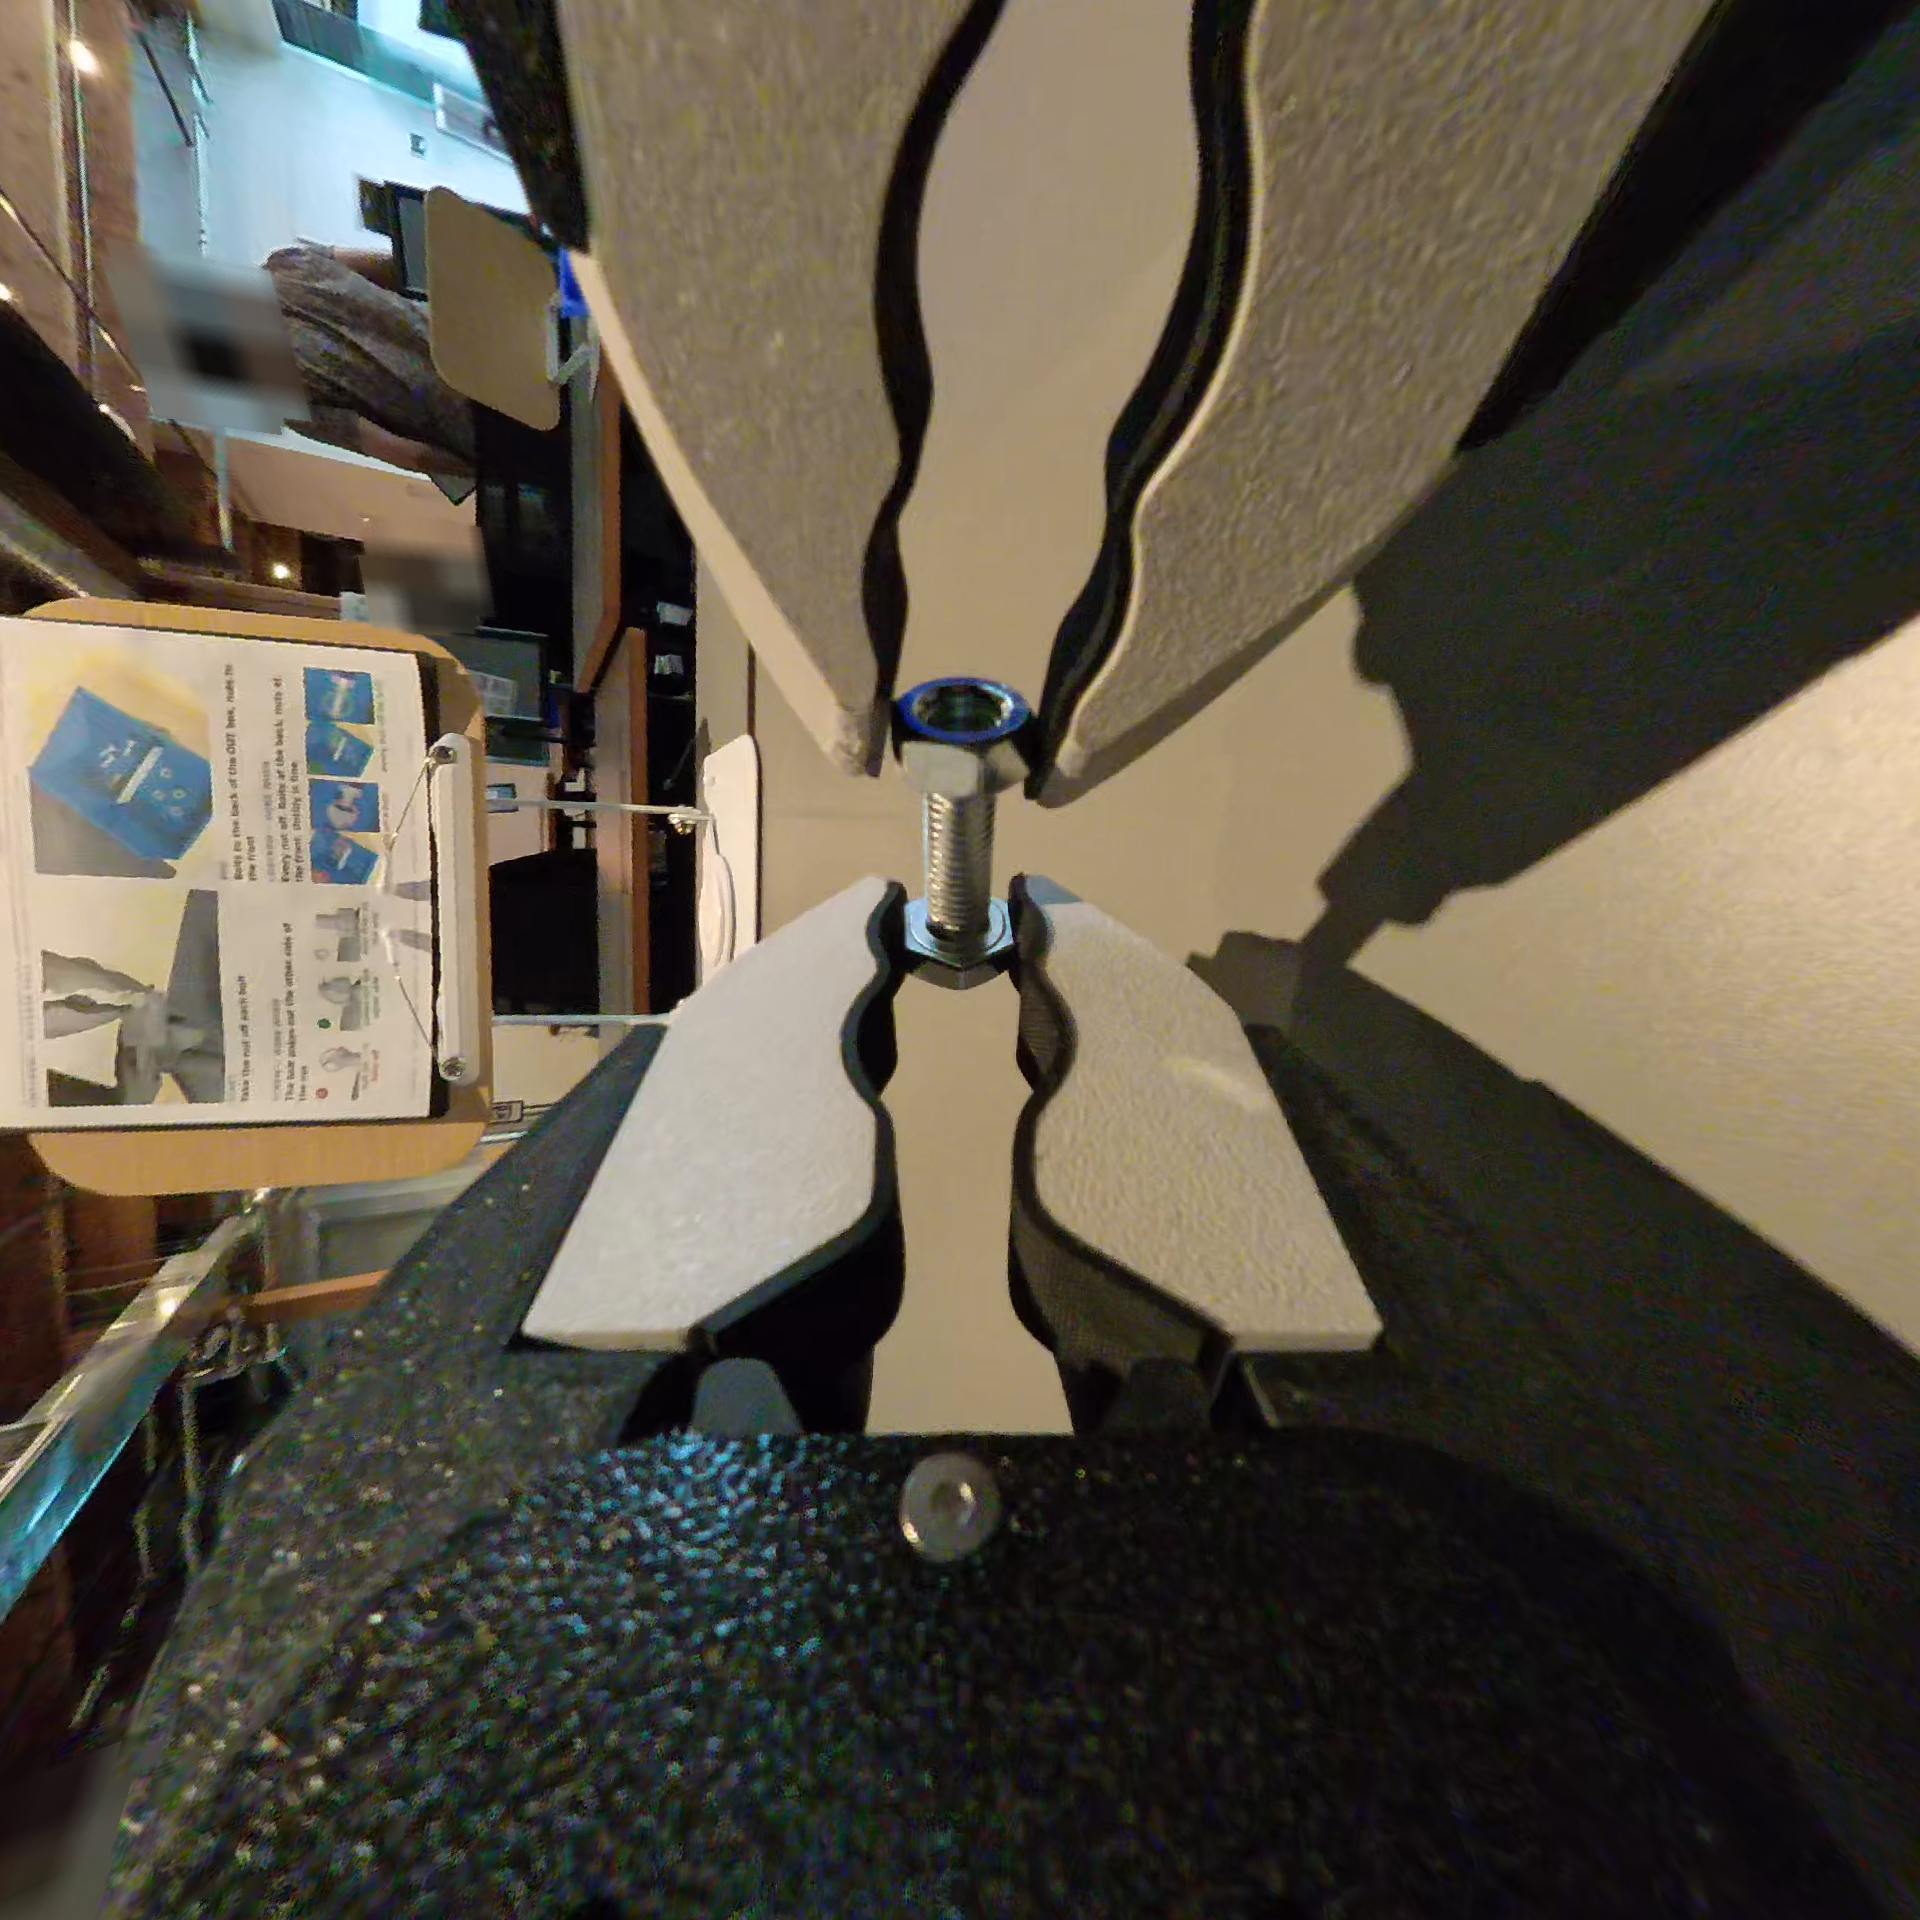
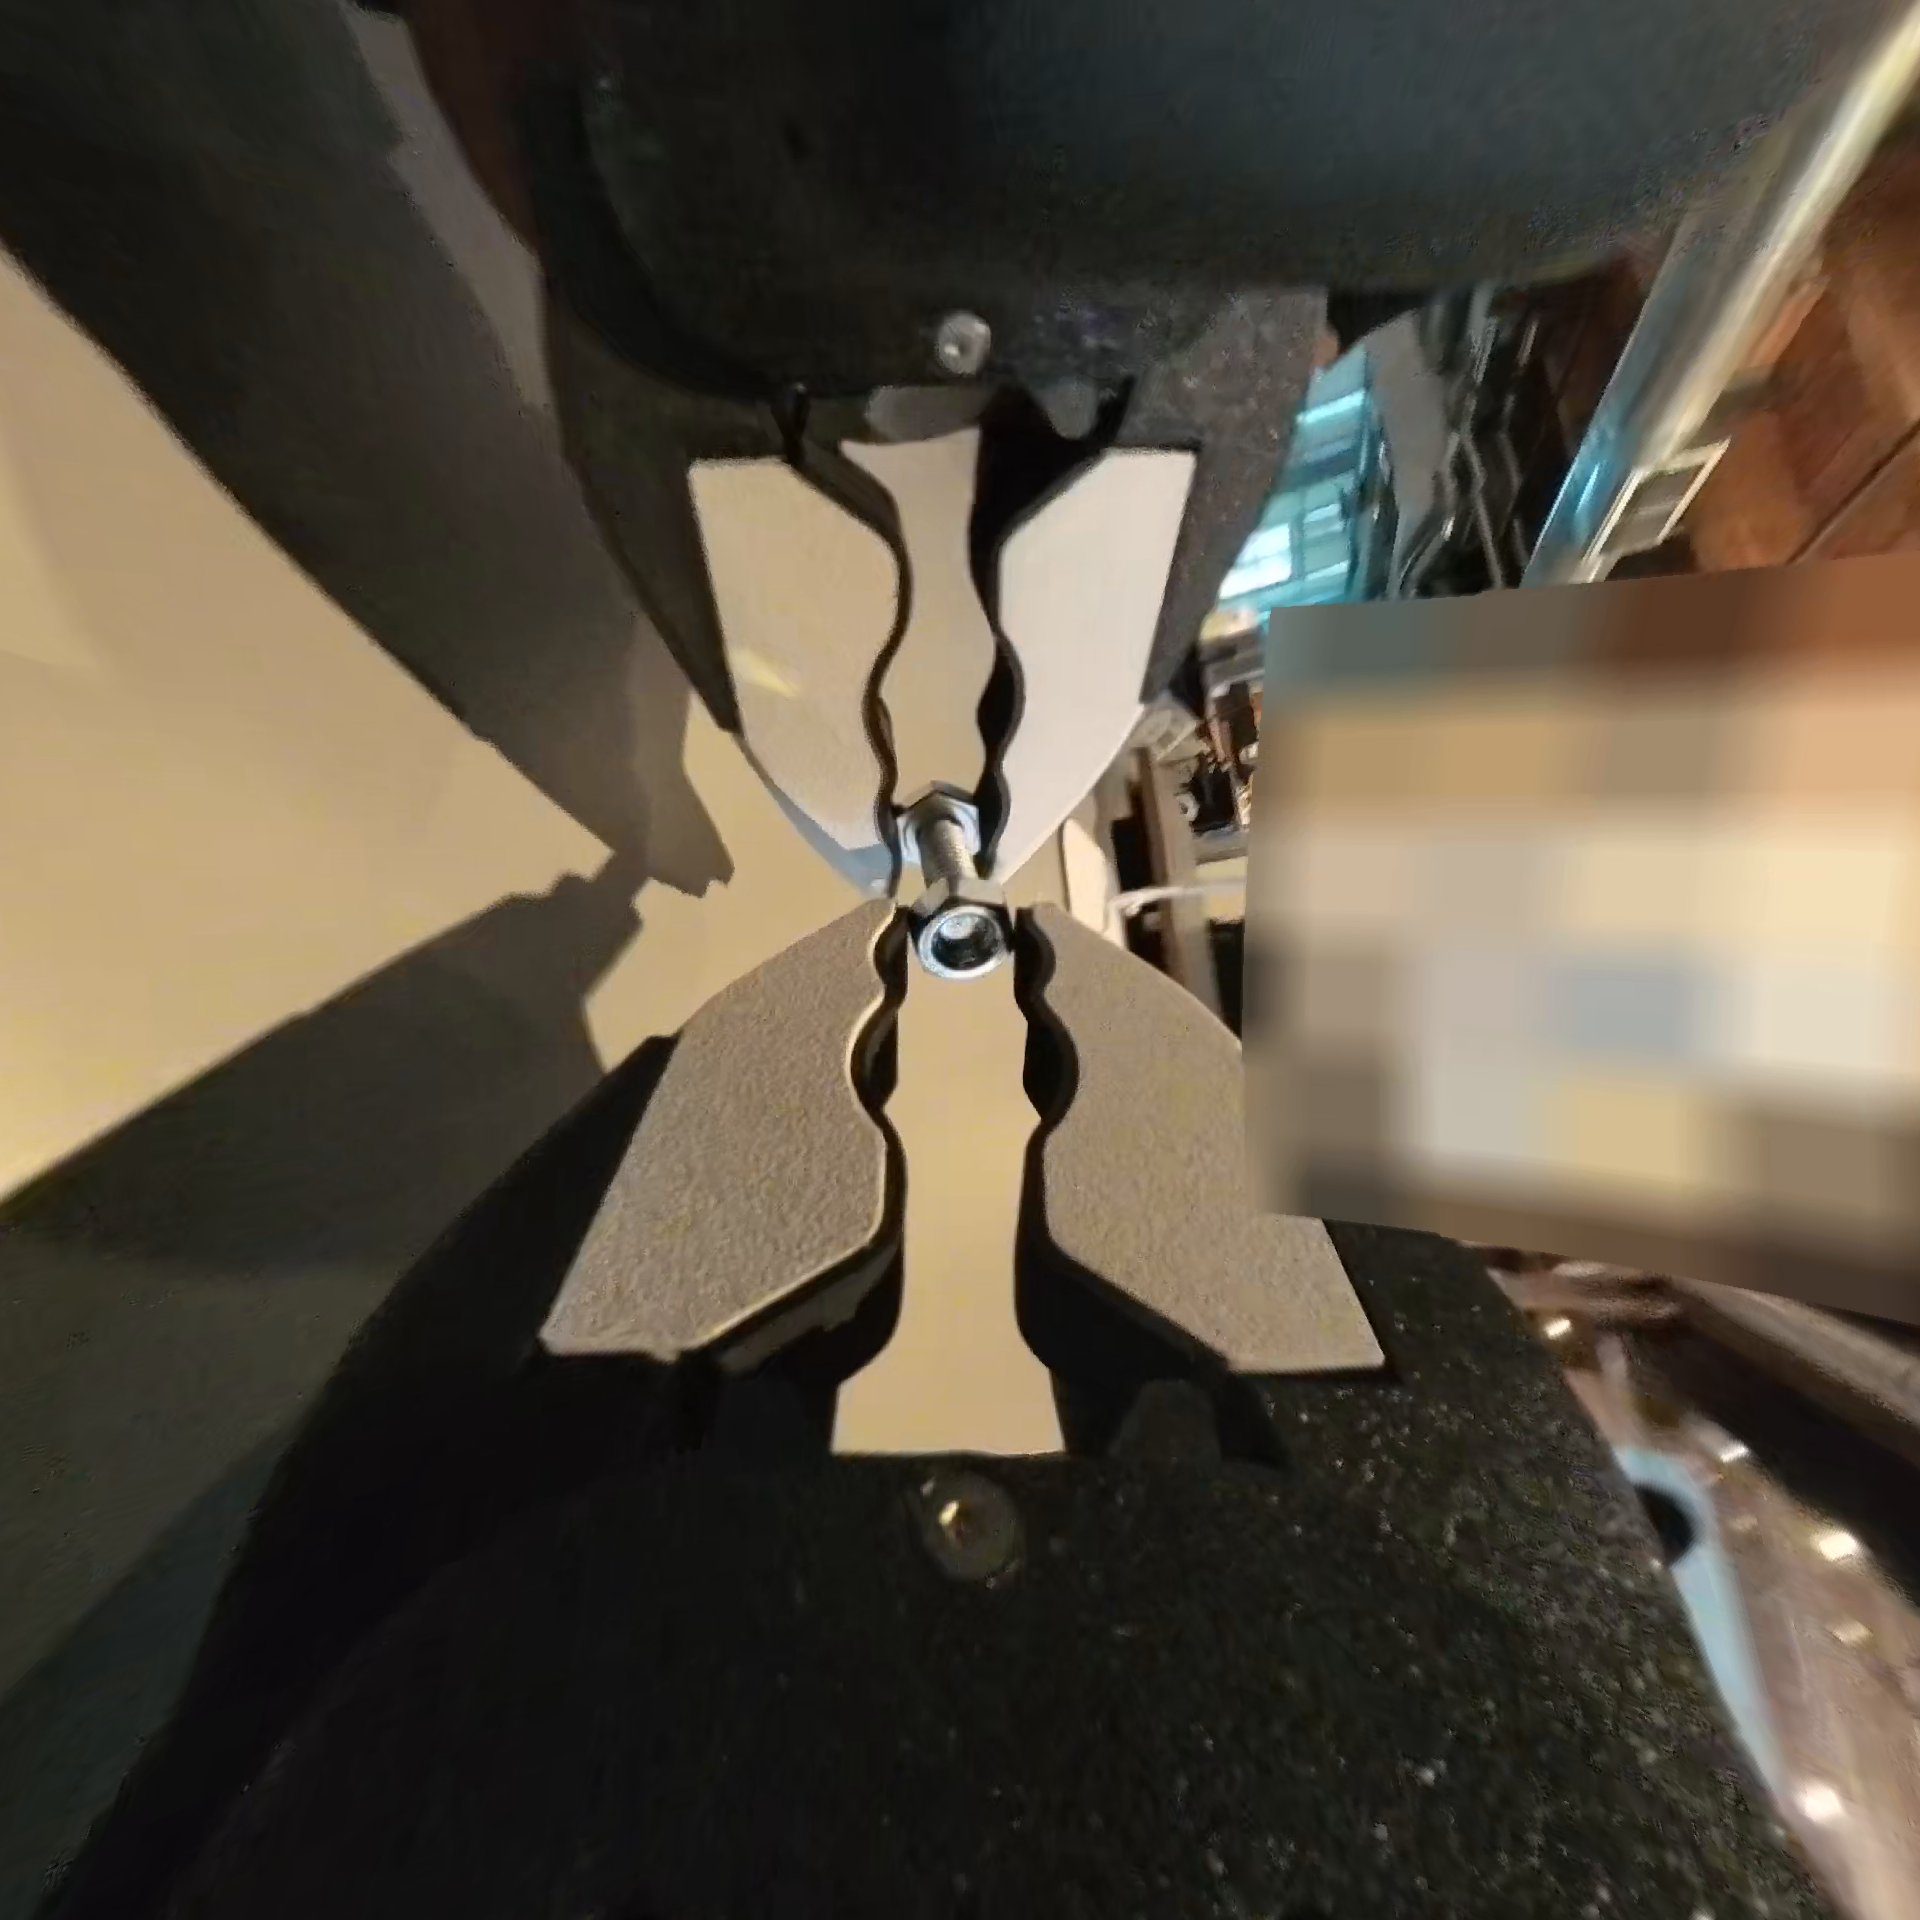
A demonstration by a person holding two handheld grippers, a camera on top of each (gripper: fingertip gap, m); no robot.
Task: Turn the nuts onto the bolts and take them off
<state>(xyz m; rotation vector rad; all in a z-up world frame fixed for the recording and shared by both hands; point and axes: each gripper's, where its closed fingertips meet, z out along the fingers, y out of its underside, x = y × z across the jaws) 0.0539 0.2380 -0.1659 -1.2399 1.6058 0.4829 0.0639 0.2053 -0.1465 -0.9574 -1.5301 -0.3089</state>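
A bolt (image 1: pixel 951 868) is held in mid-air between the two grippers, well above the pale surface (image 1: pixel 1558 1039) behind it. The left gripper (image 1: pixel 956 940) has its jaws clamped on the bolt's hexagonal head, and the right gripper (image 1: pixel 961 743), facing it from the far side of the bolt, has its jaws clamped on the nut (image 1: pixel 963 740), which has a blue insert ring. The nut sits at the very tip of the bolt, with nearly all the thread bare between it and the head, so it is either just started or almost off; which of the two cannot be told. To the left of the bolt, farther off, hangs a wooden board (image 1: pixel 260 1143) carrying a printed instruction sheet (image 1: pixel 208 873) with photographs and text.
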